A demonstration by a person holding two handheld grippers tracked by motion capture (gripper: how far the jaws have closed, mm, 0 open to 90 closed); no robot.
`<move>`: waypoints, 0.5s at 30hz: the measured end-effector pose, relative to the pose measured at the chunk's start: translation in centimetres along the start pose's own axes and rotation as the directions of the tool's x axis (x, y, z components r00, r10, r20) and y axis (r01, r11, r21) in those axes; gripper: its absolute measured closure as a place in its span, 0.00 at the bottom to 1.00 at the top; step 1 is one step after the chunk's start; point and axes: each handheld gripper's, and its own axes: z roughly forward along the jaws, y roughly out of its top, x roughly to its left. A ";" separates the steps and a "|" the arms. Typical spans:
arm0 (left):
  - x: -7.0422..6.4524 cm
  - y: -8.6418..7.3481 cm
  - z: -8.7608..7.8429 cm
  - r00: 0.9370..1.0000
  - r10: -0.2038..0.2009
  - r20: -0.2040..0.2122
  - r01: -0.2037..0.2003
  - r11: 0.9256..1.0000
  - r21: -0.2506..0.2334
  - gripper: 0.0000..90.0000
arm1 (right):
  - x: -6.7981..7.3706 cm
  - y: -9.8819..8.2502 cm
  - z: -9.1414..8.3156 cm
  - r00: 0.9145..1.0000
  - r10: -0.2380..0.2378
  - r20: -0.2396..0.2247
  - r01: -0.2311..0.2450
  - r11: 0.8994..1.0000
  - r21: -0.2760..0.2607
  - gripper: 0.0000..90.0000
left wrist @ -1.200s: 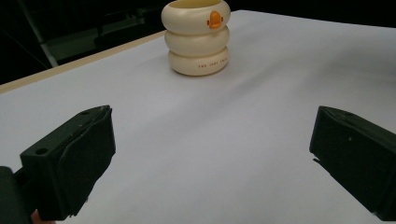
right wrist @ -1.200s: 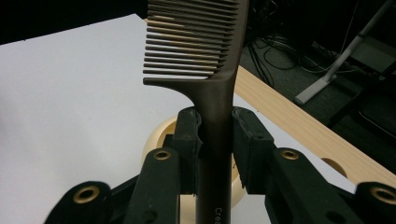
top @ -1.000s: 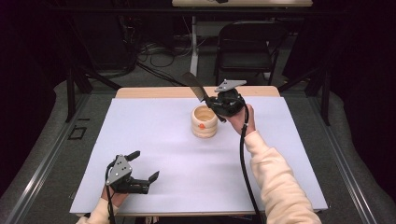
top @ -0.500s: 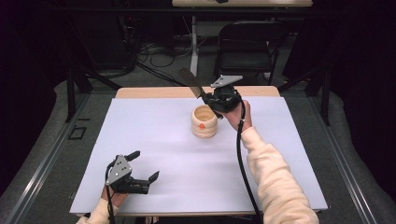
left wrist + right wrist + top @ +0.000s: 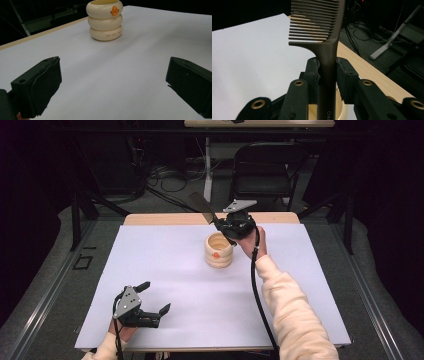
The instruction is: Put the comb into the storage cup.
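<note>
Brown comb (image 5: 325, 45) clamped in the right gripper (image 5: 327, 75), held above the cream holder (image 5: 219, 251).
Insertion into the holder remains; left gripper (image 5: 152, 299) rests released, well apart near the table (image 5: 310, 285) edge.

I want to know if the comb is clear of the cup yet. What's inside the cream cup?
The comb's handle, clamped by the right gripper, reaches down toward the cup's mouth. The handle's lower end and the cup's bottom are hidden.

The holder (image 5: 219, 251) stands at the far middle of the tabletop (image 5: 165, 265), the comb (image 5: 204, 209) just behind and above it, the left gripper (image 5: 152, 301) near the front-left edge.
</note>
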 end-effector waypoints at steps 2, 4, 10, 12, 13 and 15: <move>0.0 0.0 0.0 1.000 0.000 -0.001 0.000 1.000 -0.003 0.00 | 0.1 0.0 0.2 1.000 0.000 -0.001 0.000 1.000 -0.001 0.80; 0.0 0.0 -0.1 1.000 -0.001 0.000 0.001 1.000 -0.006 0.00 | 0.2 0.0 0.5 1.000 -0.002 -0.001 0.002 1.000 -0.001 0.80; 0.0 0.0 0.0 1.000 0.000 0.004 0.000 1.000 -0.008 0.00 | 0.4 0.2 0.9 1.000 -0.006 -0.002 0.006 1.000 -0.004 0.80; 0.0 0.0 0.0 1.000 0.000 0.002 0.000 1.000 -0.008 0.00 | 0.3 0.2 1.1 1.000 -0.006 -0.001 0.006 1.000 -0.005 0.80; 0.0 0.0 0.0 1.000 0.000 0.001 0.000 1.000 -0.007 0.00 | 0.4 0.2 1.2 1.000 -0.004 -0.001 0.004 1.000 -0.007 0.80; 0.0 0.0 0.0 1.000 0.001 0.002 -0.001 1.000 -0.009 0.00 | 0.4 0.2 1.3 1.000 0.003 -0.001 -0.003 1.000 -0.010 0.80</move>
